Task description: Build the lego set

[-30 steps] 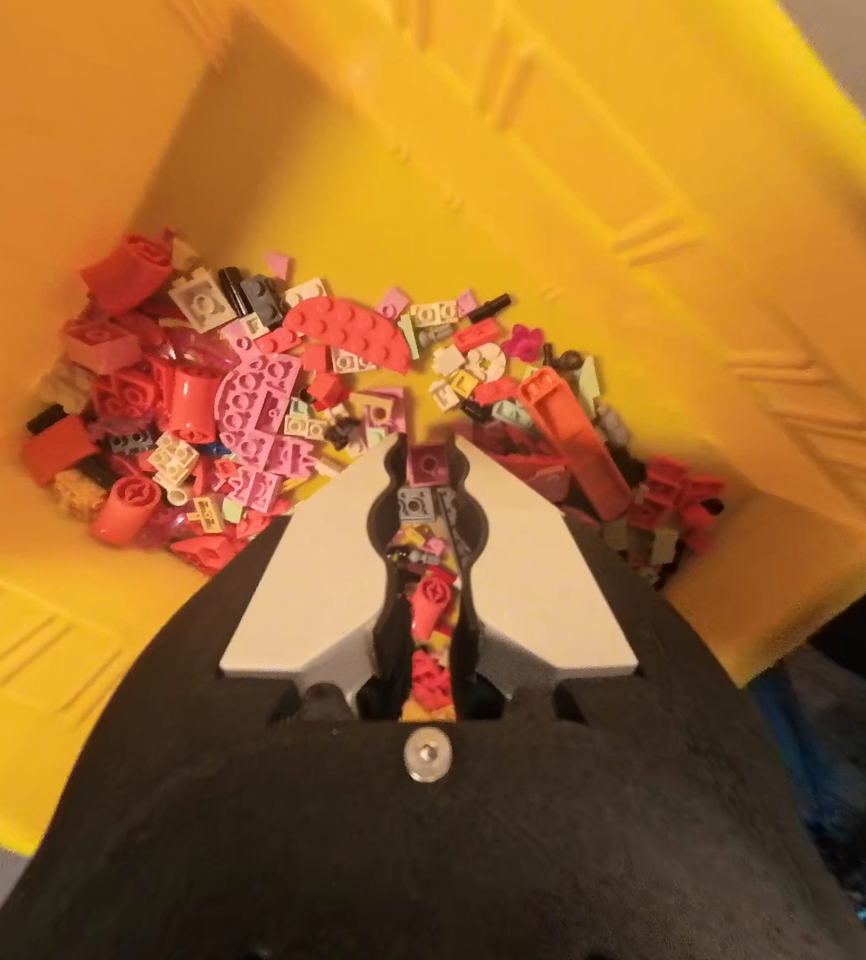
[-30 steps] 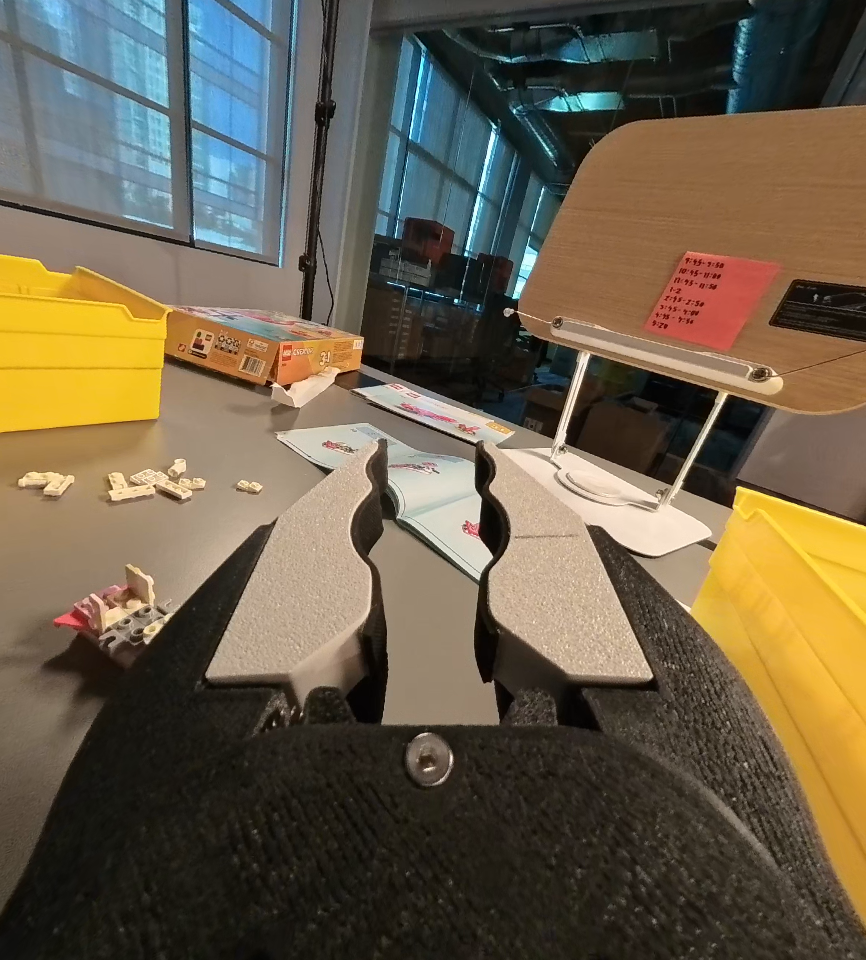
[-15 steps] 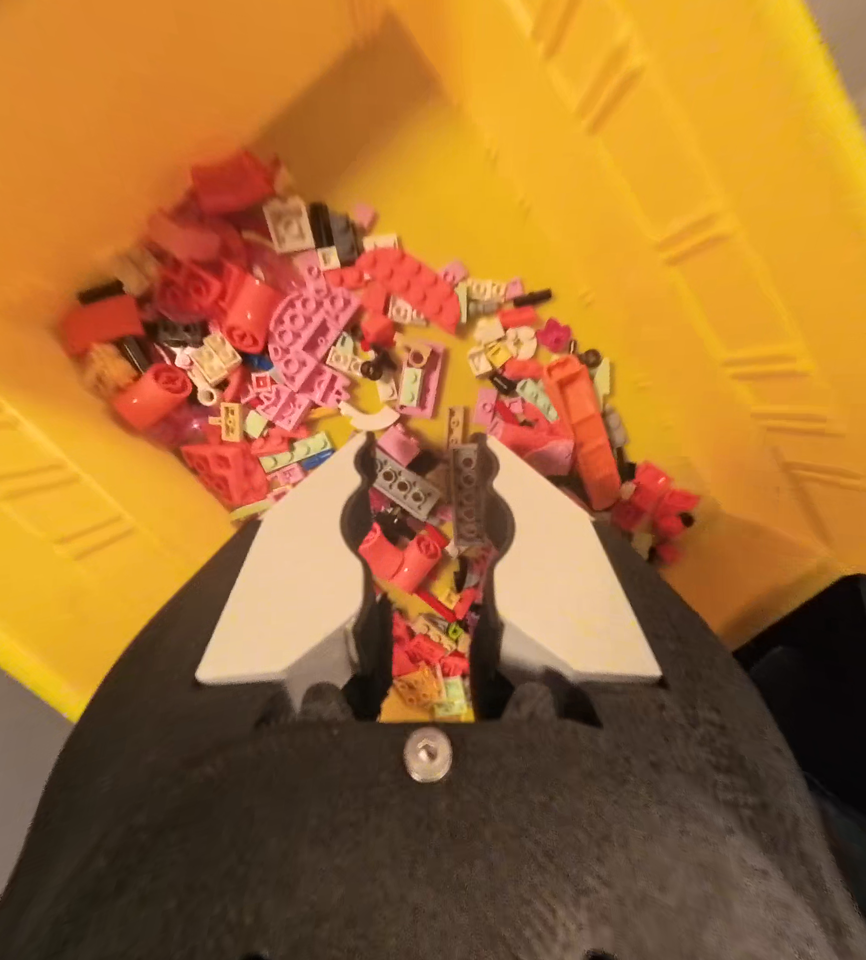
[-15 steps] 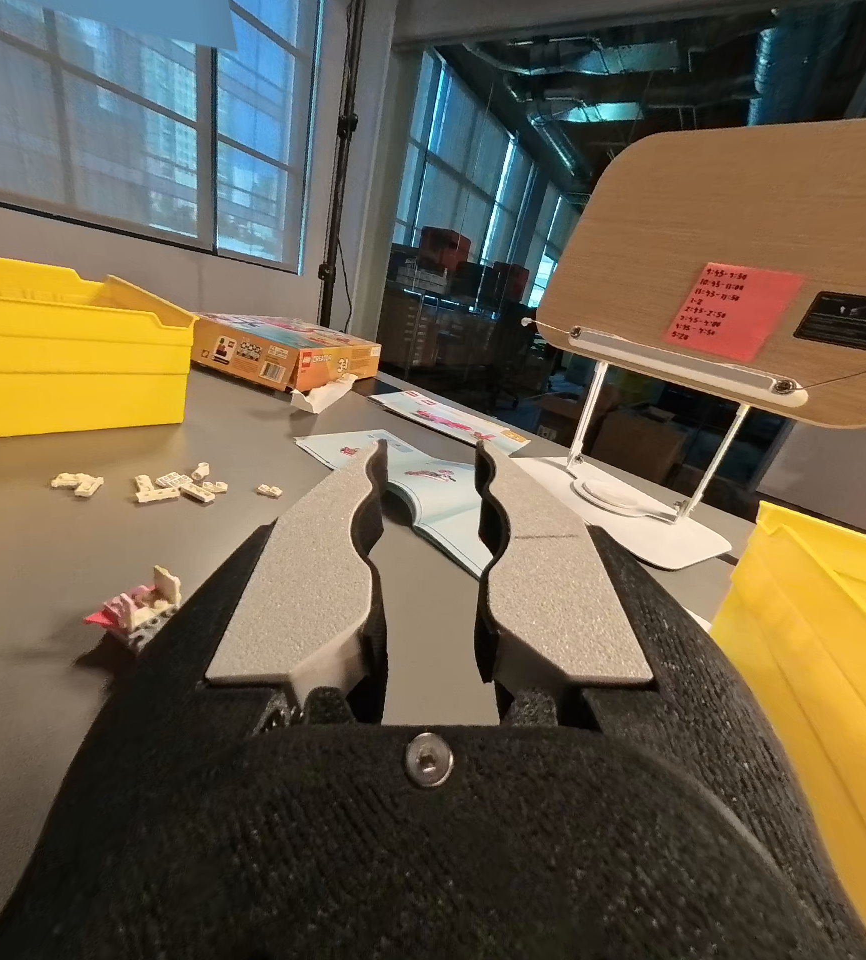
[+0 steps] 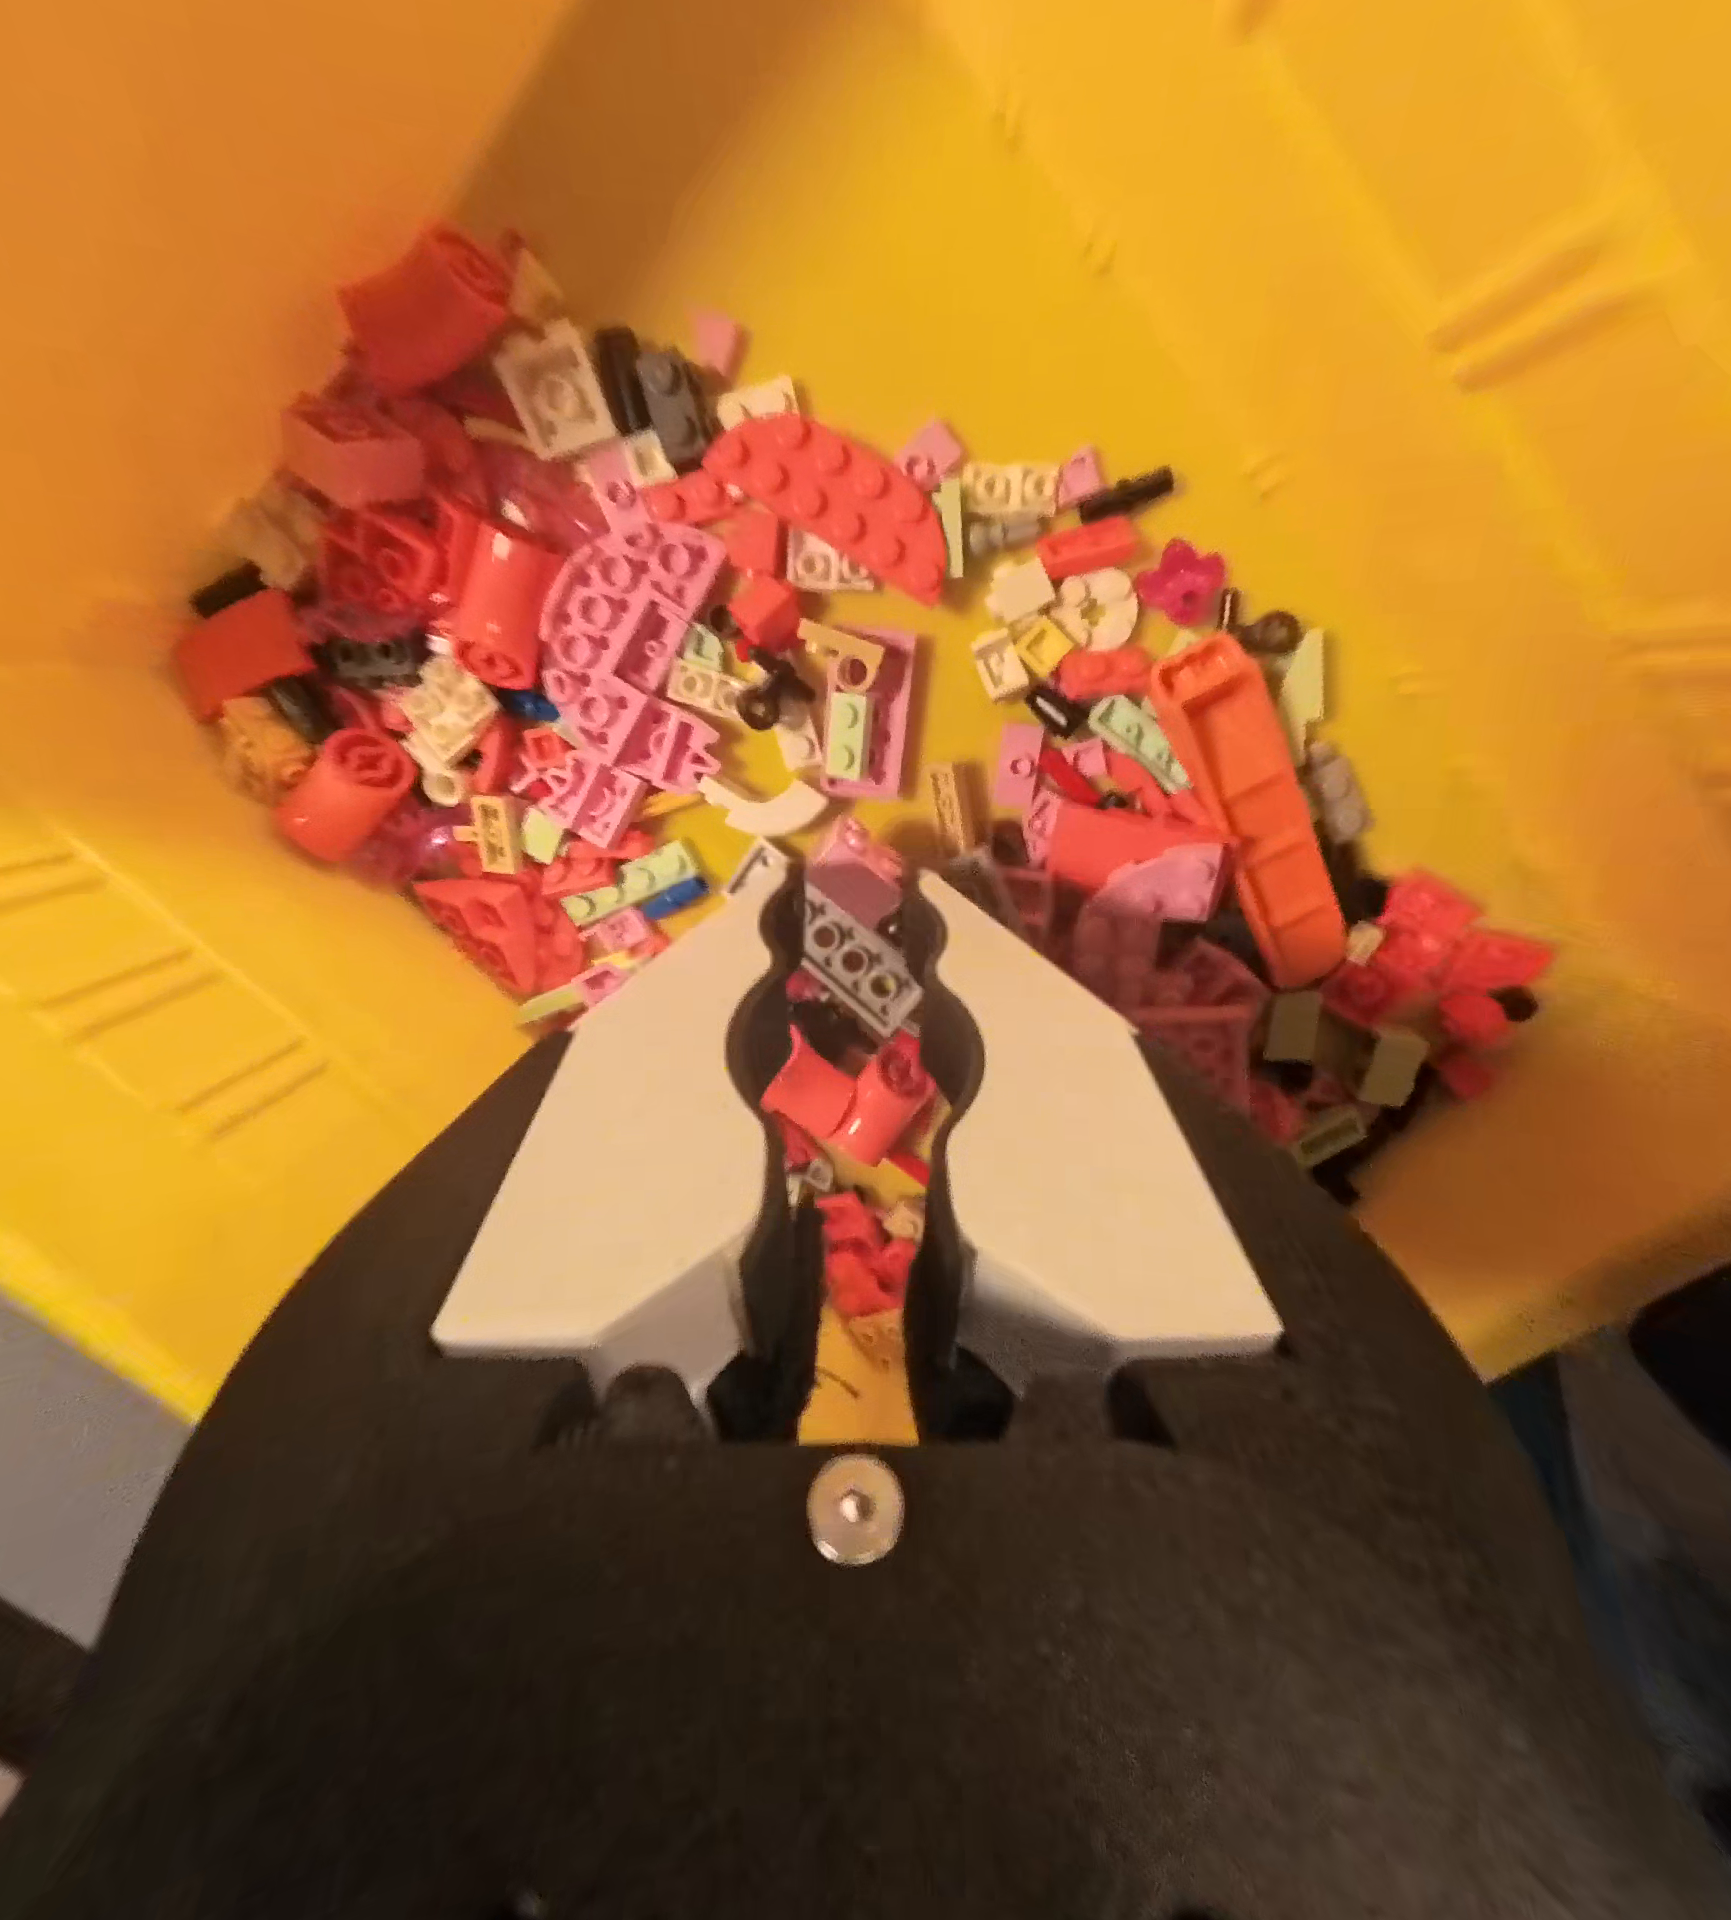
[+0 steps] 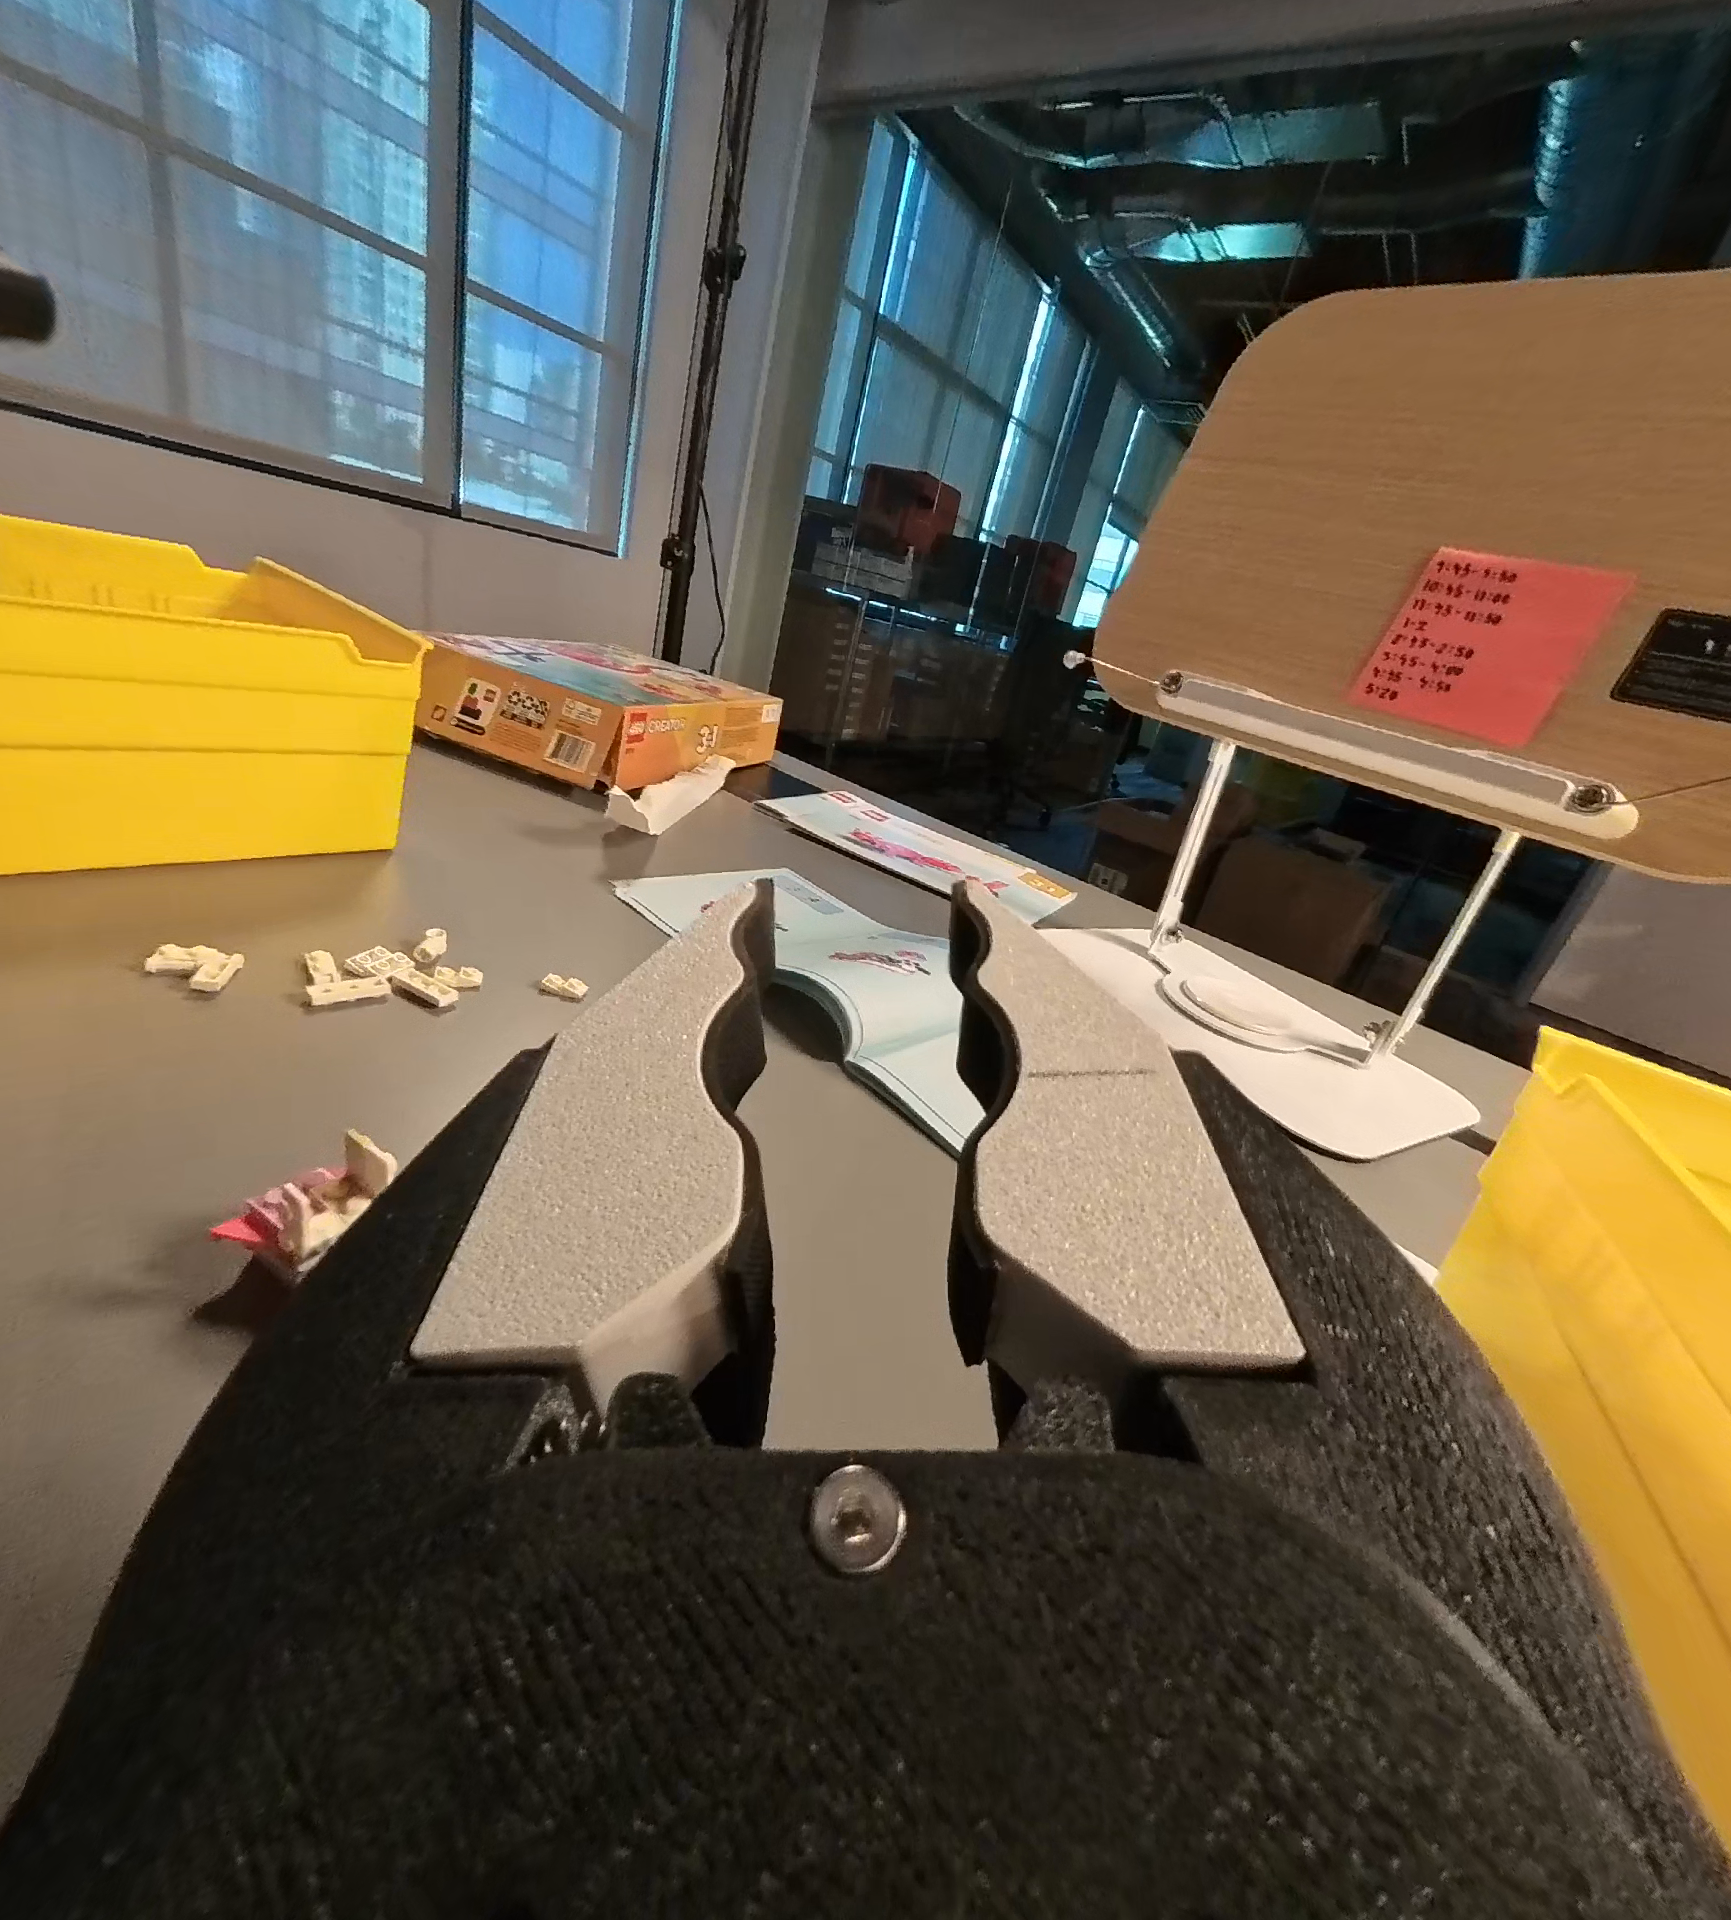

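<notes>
My left gripper (image 5: 859, 888) reaches down into a yellow bin (image 5: 1048, 260) over a pile of small red, pink and white toy bricks. Its fingertips are closed on a pink brick (image 5: 856, 862), and both pads touch it. A grey holed plate (image 5: 856, 951) lies just behind the brick, between the fingers. A red half-round plate (image 5: 830, 499) and a long orange piece (image 5: 1245, 800) lie farther off in the pile. My right gripper (image 6: 856, 894) is open and empty above the grey table (image 6: 165, 1091), with an open light-blue booklet (image 6: 892, 1008) beyond its tips.
On the table are several loose white pieces (image 6: 373, 966), a small pink and white build (image 6: 310, 1205), a cardboard box (image 6: 591, 707) and a second booklet (image 6: 913, 842). A wooden book stand (image 6: 1463, 520) is at the right. Yellow bins stand at left (image 6: 144, 727) and right (image 6: 1671, 1299). The gap from one gripper's tips to the other's is roughly 45 cm. Measured from the fingertips, the long orange piece (image 5: 1245, 800) is 6 cm or so from the left gripper and 35 cm from the right.
My left gripper opened over the pile, then closed again on the pink brick beside the grey plate. My right gripper stayed open and drifted a little over the table.
</notes>
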`<move>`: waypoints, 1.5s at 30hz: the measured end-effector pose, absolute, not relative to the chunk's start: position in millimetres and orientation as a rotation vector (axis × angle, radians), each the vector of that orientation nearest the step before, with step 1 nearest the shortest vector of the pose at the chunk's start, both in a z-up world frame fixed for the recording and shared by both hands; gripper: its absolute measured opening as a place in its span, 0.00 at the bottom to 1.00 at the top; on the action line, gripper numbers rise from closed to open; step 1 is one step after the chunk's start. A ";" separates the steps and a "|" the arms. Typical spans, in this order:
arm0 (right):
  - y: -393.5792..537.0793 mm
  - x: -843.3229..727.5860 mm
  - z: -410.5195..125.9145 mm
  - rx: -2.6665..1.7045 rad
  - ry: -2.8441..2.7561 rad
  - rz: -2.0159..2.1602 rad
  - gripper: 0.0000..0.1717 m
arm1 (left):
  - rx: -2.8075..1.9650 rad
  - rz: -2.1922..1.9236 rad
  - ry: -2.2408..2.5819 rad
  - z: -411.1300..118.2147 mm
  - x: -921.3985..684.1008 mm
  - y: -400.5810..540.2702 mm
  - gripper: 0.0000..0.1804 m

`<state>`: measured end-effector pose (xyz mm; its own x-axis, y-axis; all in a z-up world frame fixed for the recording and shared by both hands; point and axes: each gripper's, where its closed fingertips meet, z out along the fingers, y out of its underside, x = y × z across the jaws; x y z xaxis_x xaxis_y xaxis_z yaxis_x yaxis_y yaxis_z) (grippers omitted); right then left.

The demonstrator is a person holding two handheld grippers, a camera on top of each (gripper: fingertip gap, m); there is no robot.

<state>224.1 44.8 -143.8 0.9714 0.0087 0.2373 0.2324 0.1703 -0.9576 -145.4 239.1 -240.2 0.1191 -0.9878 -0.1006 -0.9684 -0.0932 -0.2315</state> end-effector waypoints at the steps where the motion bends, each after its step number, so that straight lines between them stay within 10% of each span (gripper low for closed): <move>1: 44.8 223.1 -143.7 -1.393 -0.211 -0.162 0.18 | -2.126 -0.132 1.862 -230.1 -139.8 240.8 0.10; 10: 43.0 208.4 -138.5 -1.380 -0.284 -0.139 0.19 | -1.506 -0.546 1.317 -73.6 0.4 104.7 0.10; 17: 15.6 154.0 -107.6 -1.341 -0.445 0.156 0.11 | -1.238 -1.017 1.296 -104.6 100.1 35.5 0.09; 38: 37.6 142.3 -153.4 -1.872 -0.235 0.605 0.08 | -1.065 -0.747 1.419 -155.0 146.5 29.7 0.09; 42: 24.2 164.0 -179.4 -2.071 -0.401 0.471 0.08 | -1.161 -1.009 1.533 -167.2 137.4 22.0 0.40; 45: -6.7 180.8 -219.6 -2.344 -0.702 0.334 0.08 | -1.320 -1.027 1.724 -204.6 126.6 28.9 0.42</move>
<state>180.8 -6.7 -219.6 0.8234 0.5652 -0.0518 0.3968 -0.6385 -0.6595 126.6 28.9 -204.6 -0.2137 -0.9740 -0.0750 -0.3978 0.1569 -0.9040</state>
